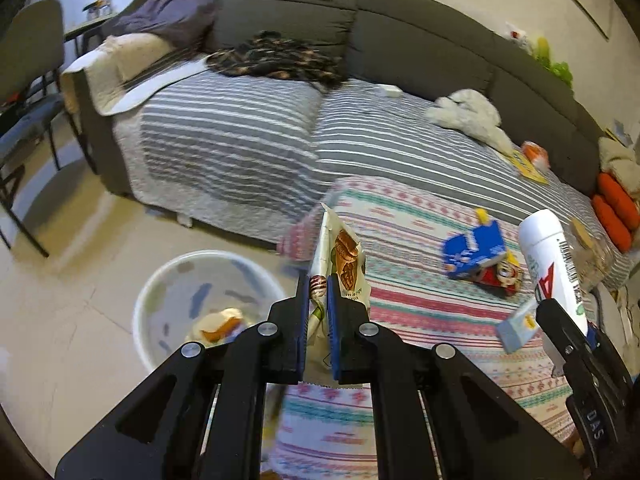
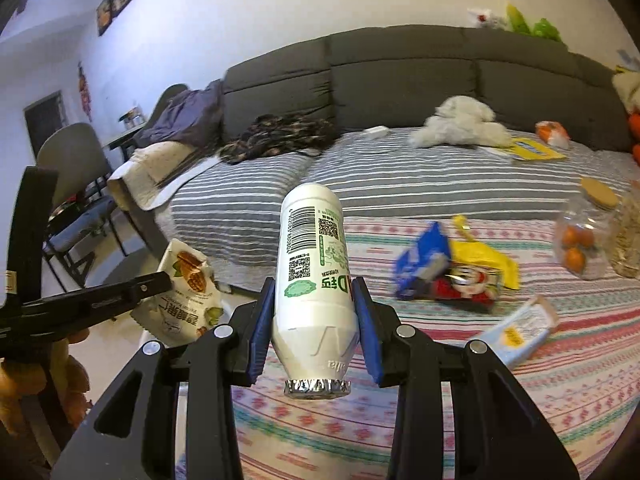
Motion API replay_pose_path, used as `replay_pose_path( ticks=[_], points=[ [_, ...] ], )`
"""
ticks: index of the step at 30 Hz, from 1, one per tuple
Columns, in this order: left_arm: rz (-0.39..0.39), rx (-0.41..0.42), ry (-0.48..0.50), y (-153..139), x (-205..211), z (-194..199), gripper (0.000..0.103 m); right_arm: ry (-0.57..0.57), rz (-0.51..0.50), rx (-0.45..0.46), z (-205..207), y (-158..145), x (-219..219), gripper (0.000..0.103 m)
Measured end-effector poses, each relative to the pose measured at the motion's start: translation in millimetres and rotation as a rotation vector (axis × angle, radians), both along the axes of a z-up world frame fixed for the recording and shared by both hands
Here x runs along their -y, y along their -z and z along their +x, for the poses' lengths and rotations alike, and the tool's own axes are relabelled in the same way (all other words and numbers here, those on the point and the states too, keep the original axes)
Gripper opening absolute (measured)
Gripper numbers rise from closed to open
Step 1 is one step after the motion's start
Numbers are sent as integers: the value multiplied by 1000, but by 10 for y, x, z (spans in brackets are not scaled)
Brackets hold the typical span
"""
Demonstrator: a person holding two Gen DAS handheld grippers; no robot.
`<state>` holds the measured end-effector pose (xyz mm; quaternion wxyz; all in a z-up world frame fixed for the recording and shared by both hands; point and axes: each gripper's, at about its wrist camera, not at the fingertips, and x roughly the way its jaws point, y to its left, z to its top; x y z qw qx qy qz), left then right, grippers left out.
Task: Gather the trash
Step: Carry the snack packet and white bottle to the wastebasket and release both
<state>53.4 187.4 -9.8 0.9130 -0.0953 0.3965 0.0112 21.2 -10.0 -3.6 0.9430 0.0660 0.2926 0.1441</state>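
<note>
My left gripper (image 1: 318, 284) is shut on a white nut snack wrapper (image 1: 340, 256), held in the air beside the bed edge, right of a white bin (image 1: 160, 280) on the floor. The wrapper also shows in the right wrist view (image 2: 180, 300), held by the left gripper (image 2: 160, 280). My right gripper (image 2: 314, 292) is shut on a white drink bottle (image 2: 312, 264), foil cap toward the camera, above the patterned blanket. The bottle shows at the right of the left wrist view (image 1: 554, 260). Blue, red and yellow wrappers (image 2: 448, 268) and a pale blue box (image 2: 516, 334) lie on the blanket.
The bin holds some trash (image 1: 220, 326). A grey sofa bed (image 2: 400, 76) carries dark clothes (image 2: 280, 136), a white plush toy (image 2: 460, 124), a yellow book (image 2: 532, 150) and clear jars (image 2: 584, 236). A grey chair (image 1: 28, 80) stands at the left on the tile floor.
</note>
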Motion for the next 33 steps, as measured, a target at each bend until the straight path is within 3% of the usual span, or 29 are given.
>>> replay_pose_path(
  ticks=[9, 11, 12, 13, 22, 27, 30, 33],
  points=[
    [20, -36, -110, 95, -643, 76, 9, -105, -17, -27, 82, 135, -762, 38],
    [9, -46, -135, 107, -783, 102, 24, -121, -19, -38, 115, 174, -887, 38],
    [0, -47, -145, 111, -833, 106, 44, -130, -22, -46, 139, 206, -976, 38],
    [-13, -40, -164, 103, -912, 95, 49, -136, -25, -51, 156, 222, -1040, 38],
    [-77, -15, -253, -22, -1389, -77, 52, -187, -42, -81, 296, 369, -1544, 38],
    [-58, 16, -295, -119, -1566, -168, 56, -217, -66, -81, 337, 401, -1836, 39],
    [-36, 24, -315, -142, -1621, -207, 58, -202, -78, -67, 330, 373, -1933, 62],
    [-16, 29, -332, -152, -1653, -236, 61, -175, -94, -49, 313, 327, -1949, 70]
  ],
)
